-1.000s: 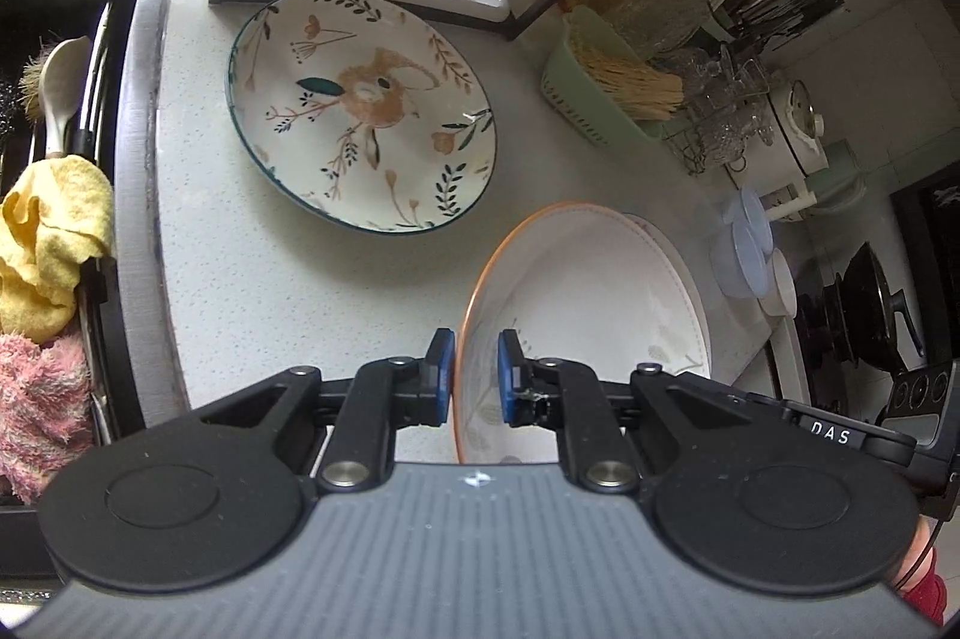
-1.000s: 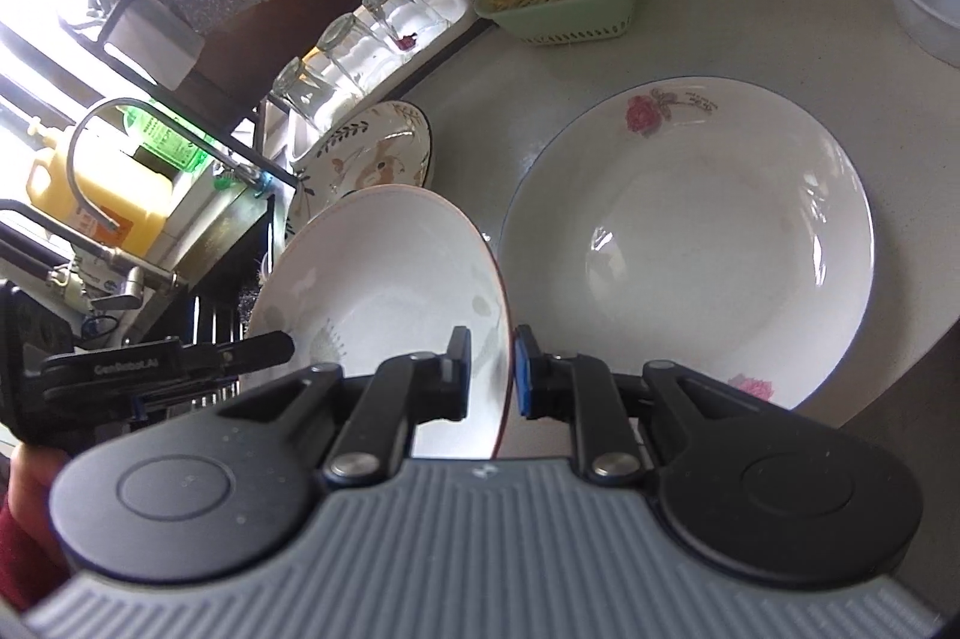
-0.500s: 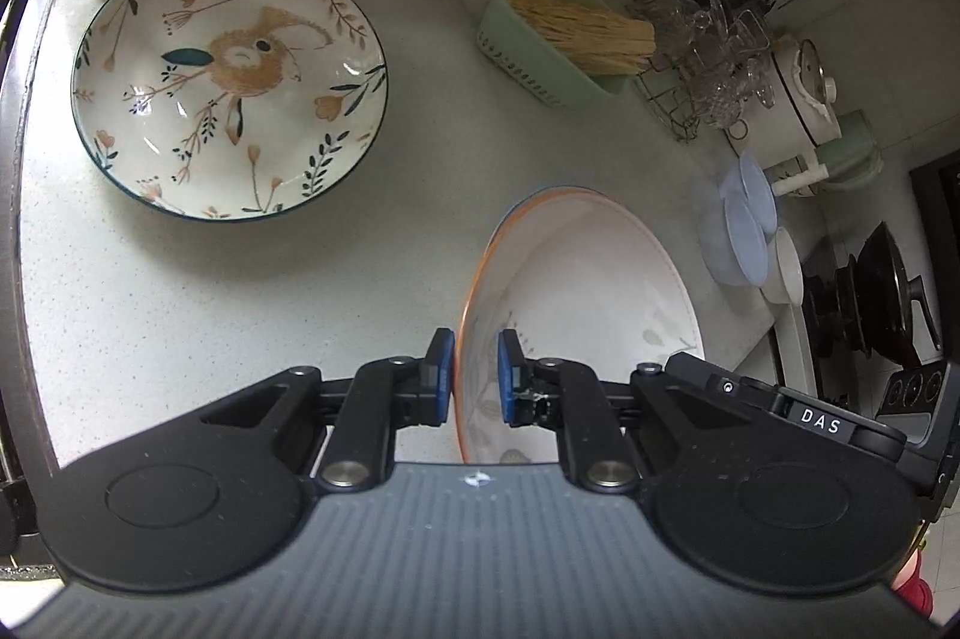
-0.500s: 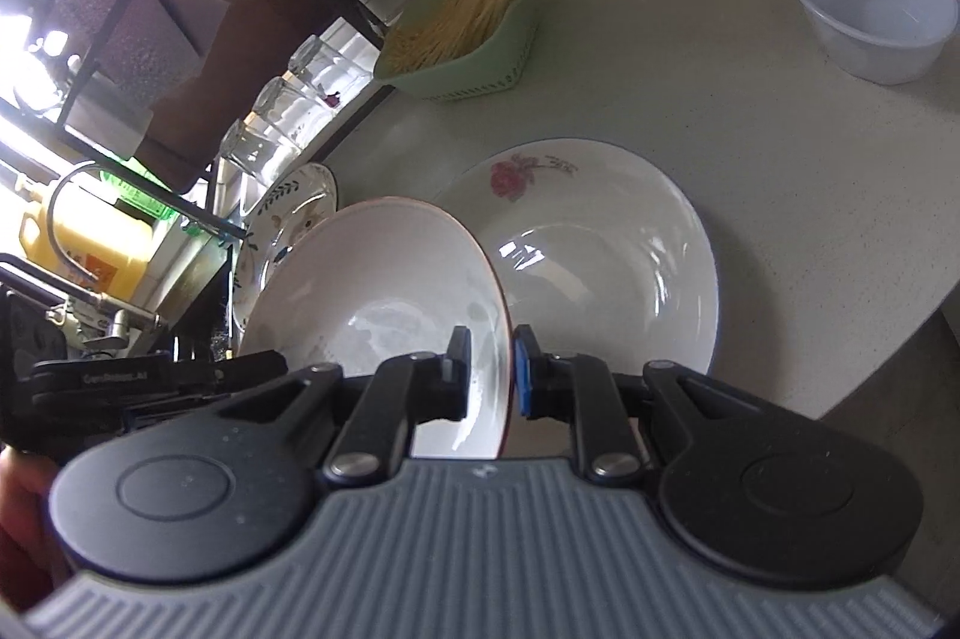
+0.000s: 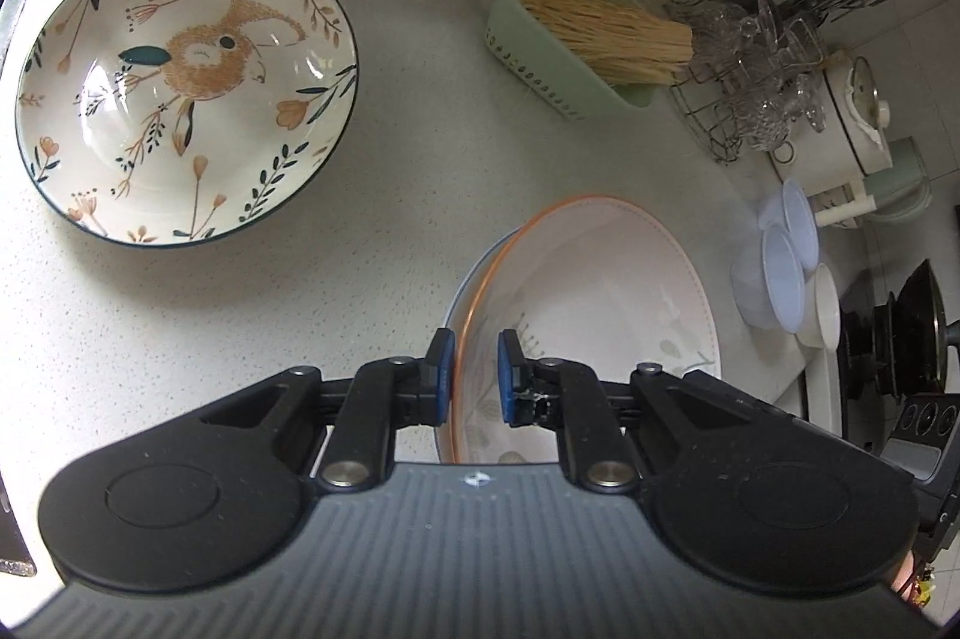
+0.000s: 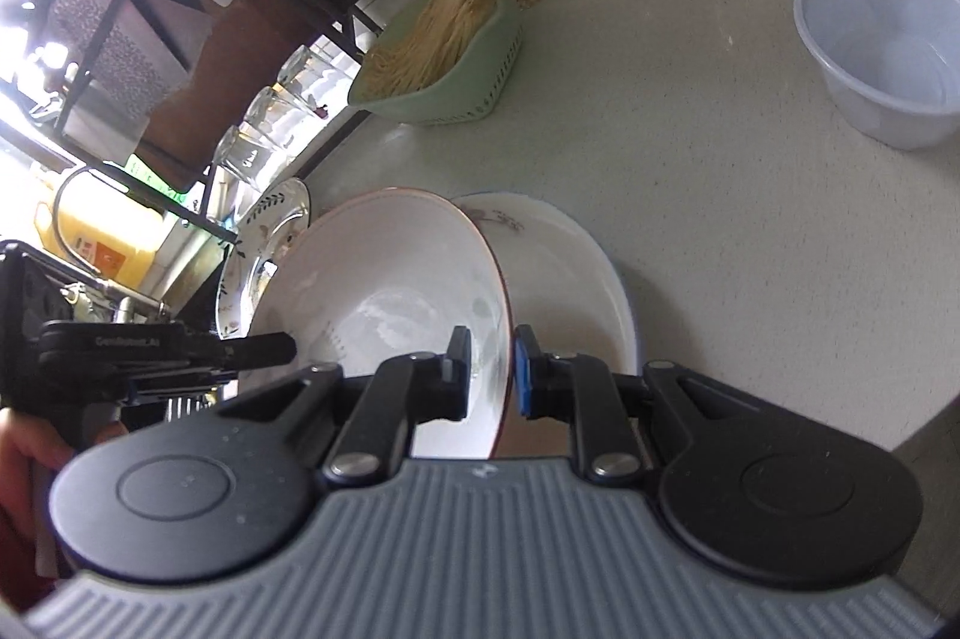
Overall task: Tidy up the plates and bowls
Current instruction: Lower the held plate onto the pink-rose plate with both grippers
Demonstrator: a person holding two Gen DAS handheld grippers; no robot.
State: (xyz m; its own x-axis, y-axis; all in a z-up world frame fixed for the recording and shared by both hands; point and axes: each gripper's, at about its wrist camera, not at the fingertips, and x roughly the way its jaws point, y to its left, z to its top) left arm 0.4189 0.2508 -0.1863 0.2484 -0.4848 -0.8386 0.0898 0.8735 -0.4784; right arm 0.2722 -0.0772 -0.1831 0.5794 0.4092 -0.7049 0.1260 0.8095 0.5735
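Fingers on both grippers are closed down to a narrow gap with the rim of the same bowl (image 5: 600, 303) running between the blue pads: the left gripper (image 5: 474, 378) has the orange-edged rim on its side, and the right gripper (image 6: 489, 372) has the opposite edge, though I can't tell for sure the pads are actually touching the rim. So the bowl sits tilted, held up by two thin rim pinches, right over a white plate (image 6: 576, 279) on the counter (image 5: 372, 195), and whether it's touching that plate yet isn't clear. Biggest risk imo is the bowl slipping or pivoting, since smooth glazed ceramic gripped only at the edge can rotate if one hand moves faster than the other. Drop it crooked and it clanks into the plate, maybe chips. Also the plate sits near the counter edge, so a hard nudge could push it off. The rabbit plate (image 5: 186, 87) is well apart to the left, out of harm's way.
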